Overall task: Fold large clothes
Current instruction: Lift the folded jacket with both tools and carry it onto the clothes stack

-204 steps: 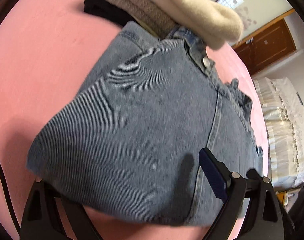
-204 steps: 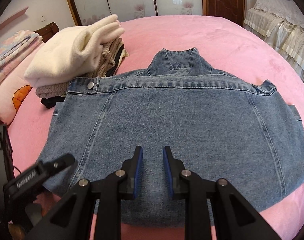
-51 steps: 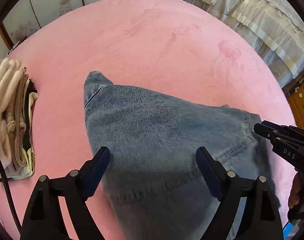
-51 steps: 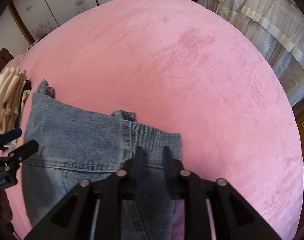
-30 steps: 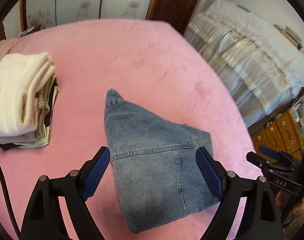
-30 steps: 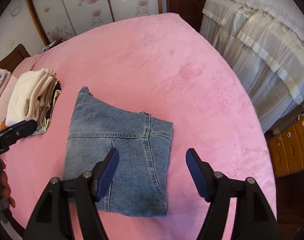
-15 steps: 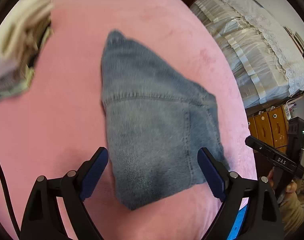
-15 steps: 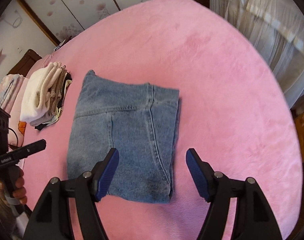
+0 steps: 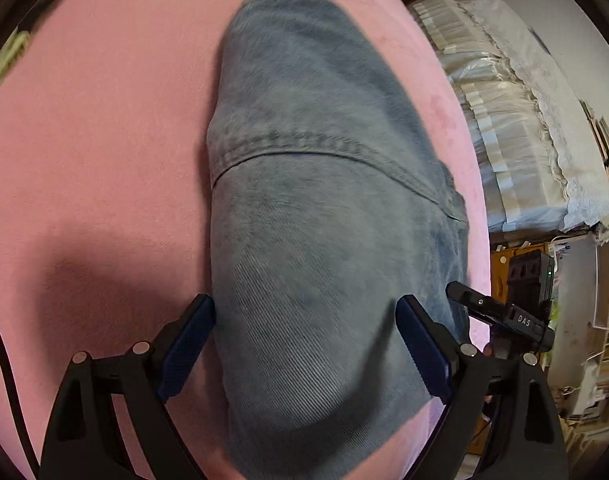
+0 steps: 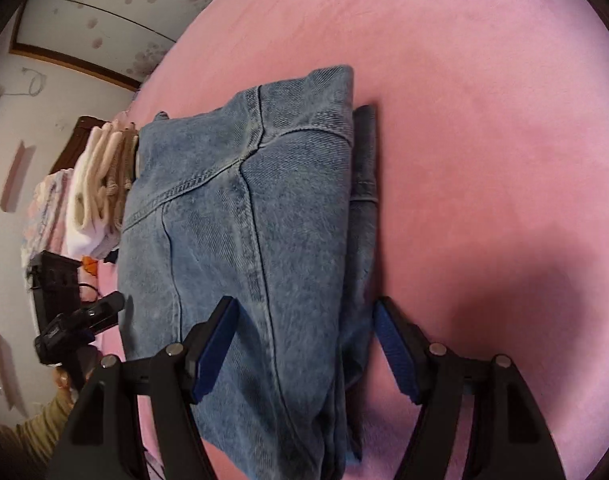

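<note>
The folded denim jacket (image 10: pixel 248 248) lay flat on the pink bedspread (image 10: pixel 484 120), its long axis running away from both claws. The left gripper (image 9: pixel 304 344) and right gripper (image 10: pixel 304 344) were released, jaws wide, each straddling one near corner, about equally close. The stack of folded knitwear (image 10: pixel 100 184) sat just beyond its far left edge.

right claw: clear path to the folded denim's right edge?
Probably yes. The right claw is open and straddles the folded denim jacket's right edge, with only the bare pink bedspread beside it and nothing in between.
</note>
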